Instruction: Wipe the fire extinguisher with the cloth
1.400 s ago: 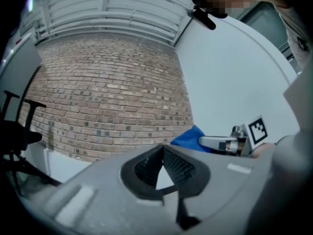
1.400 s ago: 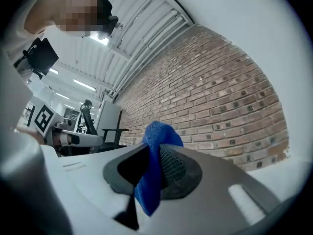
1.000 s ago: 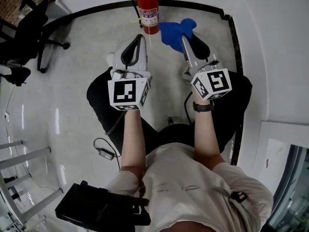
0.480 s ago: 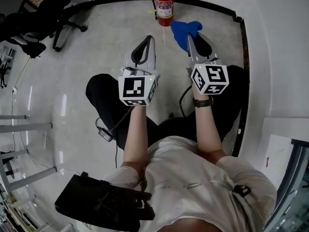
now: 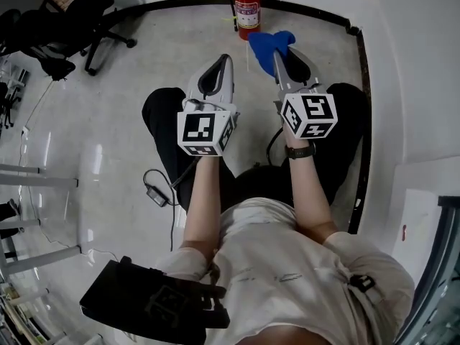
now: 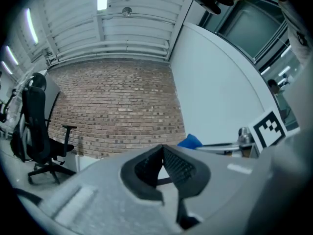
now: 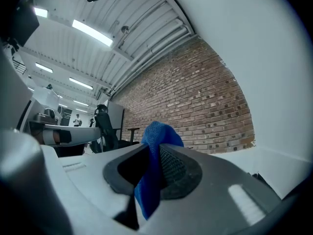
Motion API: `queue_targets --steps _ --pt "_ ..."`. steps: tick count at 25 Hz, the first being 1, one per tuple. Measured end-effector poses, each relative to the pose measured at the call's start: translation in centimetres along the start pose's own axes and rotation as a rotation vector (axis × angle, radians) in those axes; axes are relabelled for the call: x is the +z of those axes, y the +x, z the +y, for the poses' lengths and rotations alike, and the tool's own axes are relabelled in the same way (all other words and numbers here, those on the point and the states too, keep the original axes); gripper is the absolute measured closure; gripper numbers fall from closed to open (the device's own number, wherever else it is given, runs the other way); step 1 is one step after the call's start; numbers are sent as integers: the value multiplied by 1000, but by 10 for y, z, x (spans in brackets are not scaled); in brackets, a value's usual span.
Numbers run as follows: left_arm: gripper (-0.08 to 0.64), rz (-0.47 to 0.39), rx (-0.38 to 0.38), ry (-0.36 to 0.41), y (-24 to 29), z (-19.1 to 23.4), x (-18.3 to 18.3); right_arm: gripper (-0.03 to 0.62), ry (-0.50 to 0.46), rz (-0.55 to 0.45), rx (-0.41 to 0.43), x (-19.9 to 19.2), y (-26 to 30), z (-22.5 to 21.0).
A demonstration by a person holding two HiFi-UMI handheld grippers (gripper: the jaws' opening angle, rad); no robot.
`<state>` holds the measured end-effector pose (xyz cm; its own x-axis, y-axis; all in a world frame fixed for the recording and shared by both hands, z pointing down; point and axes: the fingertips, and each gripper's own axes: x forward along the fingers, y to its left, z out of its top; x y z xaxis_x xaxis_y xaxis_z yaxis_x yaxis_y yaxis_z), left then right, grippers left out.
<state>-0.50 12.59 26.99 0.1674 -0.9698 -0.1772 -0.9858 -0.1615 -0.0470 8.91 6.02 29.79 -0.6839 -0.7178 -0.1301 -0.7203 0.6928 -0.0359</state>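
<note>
A red fire extinguisher (image 5: 246, 7) stands upright on the floor by the far wall. My right gripper (image 5: 279, 52) is shut on a blue cloth (image 5: 268, 43), which bunches out past its tips just right of the extinguisher. In the right gripper view the blue cloth (image 7: 152, 166) hangs pinched between the jaws. My left gripper (image 5: 219, 62) hovers left of it, below the extinguisher, jaws closed with nothing in them. The left gripper view points up at a brick wall; the cloth (image 6: 190, 141) shows as a small blue patch at its right.
A black office chair (image 5: 68, 27) stands at the far left. A black baseboard (image 5: 359, 113) runs along the white walls at the top and right. A cable with a power brick (image 5: 156, 196) lies on the floor near the person's legs.
Both grippers and the view have shifted slightly; the extinguisher sits a little higher in view and the cloth has come closer to it. Both grippers stay as they were.
</note>
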Motion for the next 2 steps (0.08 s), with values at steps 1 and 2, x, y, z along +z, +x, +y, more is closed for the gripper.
queue_targets --steps 1,2 --pt "560 -5 0 -2 -4 -1 2 526 -2 -3 3 2 -2 3" --pt "560 -10 1 -3 -8 -2 5 526 -4 -6 7 4 -5 7"
